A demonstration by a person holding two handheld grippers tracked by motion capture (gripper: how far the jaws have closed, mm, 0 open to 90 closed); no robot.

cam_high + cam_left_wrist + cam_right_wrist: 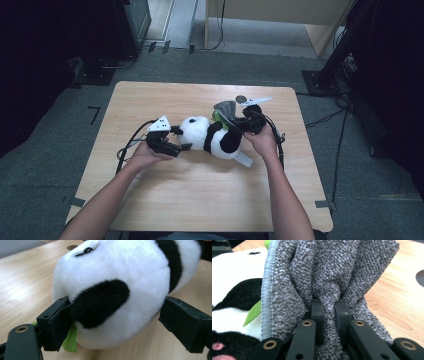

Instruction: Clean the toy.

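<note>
Lying across the middle of the pale wooden table (pixel 150 200), a plush black-and-white panda toy (pixel 212 137), head toward the left side, a small green felt leaf (pixel 70 340) peeking out under the head. Around the panda's head, the left gripper (pixel 175 142) spread wide, one pad touching the fur by the black ear patch, the other standing just clear, so nothing gripped. At the panda's far end, a grey terry cloth (pixel 332 272) bunched and pinched tightly in the right gripper (pixel 329 307), jaws nearly closed upon a fold.
</note>
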